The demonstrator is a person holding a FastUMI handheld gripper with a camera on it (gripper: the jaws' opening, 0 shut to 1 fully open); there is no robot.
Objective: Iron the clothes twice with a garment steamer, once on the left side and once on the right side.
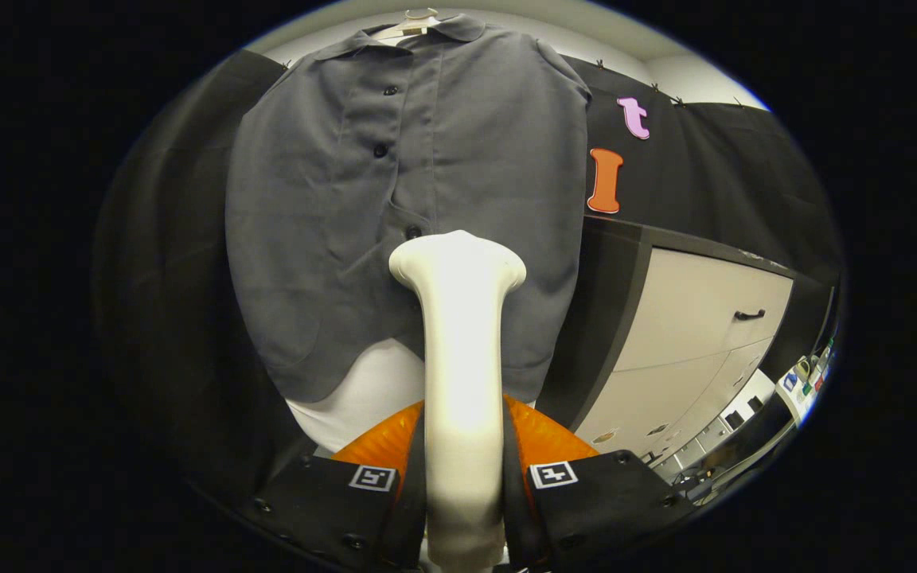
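Steamer point(462, 342) clamped upright in gripper point(463, 485)

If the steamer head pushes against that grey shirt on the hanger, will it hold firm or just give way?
The grey shirt will probably give way: it hangs loose from a hanger and shows soft folds. It may swing back. The gripper is shut on the steamer, whose head sits near the placket.

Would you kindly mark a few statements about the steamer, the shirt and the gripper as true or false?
1. The gripper is shut on the steamer. True.
2. The shirt lies folded on a table. False: it hangs on a hanger.
3. The steamer's head is in front of the shirt's lower button placket. True.
4. The shirt is white. False: it is dark grey.
5. The cabinet has open drawers. False: they look closed.
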